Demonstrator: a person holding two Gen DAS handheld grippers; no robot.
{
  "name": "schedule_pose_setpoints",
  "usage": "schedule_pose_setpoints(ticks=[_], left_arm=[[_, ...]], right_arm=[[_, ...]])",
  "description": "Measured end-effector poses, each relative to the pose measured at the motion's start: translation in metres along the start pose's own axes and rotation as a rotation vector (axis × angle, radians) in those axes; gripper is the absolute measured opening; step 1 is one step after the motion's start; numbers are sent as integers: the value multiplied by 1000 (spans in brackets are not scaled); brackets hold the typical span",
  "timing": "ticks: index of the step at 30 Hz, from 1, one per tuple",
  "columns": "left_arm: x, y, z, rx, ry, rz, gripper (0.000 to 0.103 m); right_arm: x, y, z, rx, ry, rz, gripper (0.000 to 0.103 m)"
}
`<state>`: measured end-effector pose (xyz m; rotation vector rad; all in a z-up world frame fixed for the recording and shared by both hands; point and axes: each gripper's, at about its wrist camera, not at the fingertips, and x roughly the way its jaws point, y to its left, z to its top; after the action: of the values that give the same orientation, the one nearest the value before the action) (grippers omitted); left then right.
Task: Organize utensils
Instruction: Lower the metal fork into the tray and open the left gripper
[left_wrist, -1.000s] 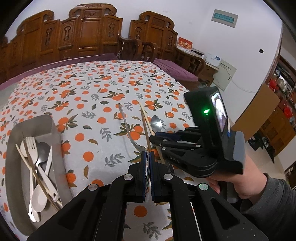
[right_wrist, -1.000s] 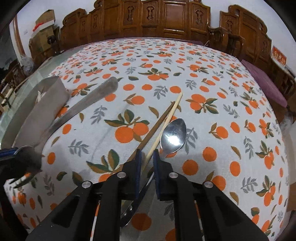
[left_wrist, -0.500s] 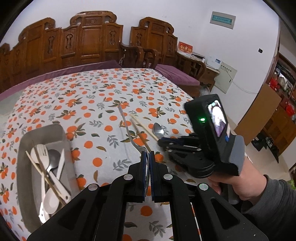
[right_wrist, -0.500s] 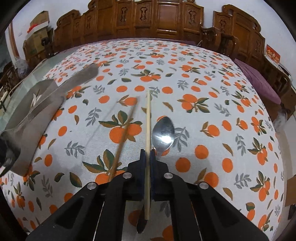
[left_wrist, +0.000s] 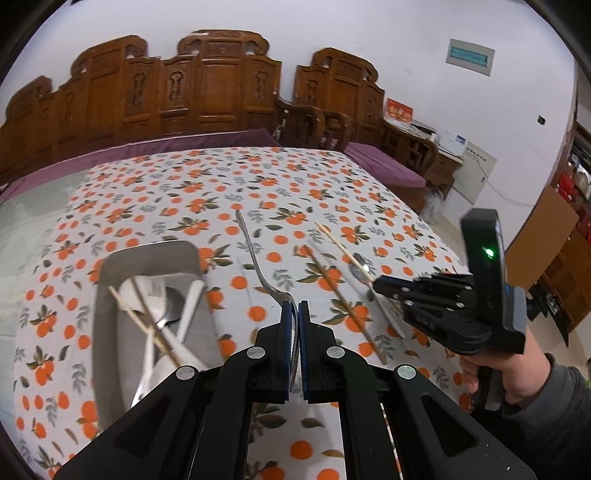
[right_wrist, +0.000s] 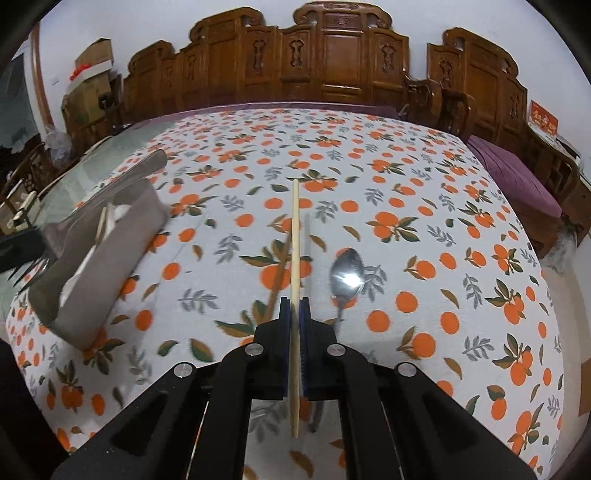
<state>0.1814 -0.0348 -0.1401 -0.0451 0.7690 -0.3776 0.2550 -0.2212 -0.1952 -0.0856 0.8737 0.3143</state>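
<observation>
So I've got both hands full here. My left claw (left_wrist: 294, 306) is clamped tight on a metal fork (left_wrist: 258, 264), gripping it at the tine end with the handle sticking out forward over the table (left_wrist: 207, 173). My right claw (right_wrist: 294, 304) is pinched shut on 1 pale chopstick (right_wrist: 294, 236), held partway along its length so a long stretch pokes out front and a shorter bit hangs back toward me.

What worries me: that chopstick is thin and smooth, and I'm holding it with a lot of overhang, so I figure it could pivot or slide out if I swing toward the tray (left_wrist: 110, 266) too fast. Same deal with the fork, since the long handle could clip the tray wall on the way in and twist in the grip. Also both claws heading to 1 tray means they could bump each other (they're already pretty near).

The grey tray sits on the left side of the table and already holds a jumble: a white fork (left_wrist: 153, 291), a metal spoon (left_wrist: 171, 306), a white-handled piece (left_wrist: 190, 306) and wooden chopsticks (left_wrist: 142, 321) lying across them. Left on the cloth I see 1 darker chopstick (right_wrist: 279, 273) and a metal spoon (right_wrist: 345, 275), so I'd say we're past halfway.
</observation>
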Motion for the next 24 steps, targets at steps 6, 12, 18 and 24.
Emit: schedule_pose_setpoints(ticks=[6,12,18,24], left_arm=[[-15,22,-2,-37,-11,34,3],[-19,39,-8,-61,7,65,3],[-15,53,-14,-81,38,88,3],[-6,70,-20,-107,75,117,3]], right_arm=[[-13,21,-1,-39,-25,35,5],[-20,37,-1,-71,-37,64,6],[-21,41,-1,-80,-38,76,6],[-22,43,-1,-81,-37,87,6]])
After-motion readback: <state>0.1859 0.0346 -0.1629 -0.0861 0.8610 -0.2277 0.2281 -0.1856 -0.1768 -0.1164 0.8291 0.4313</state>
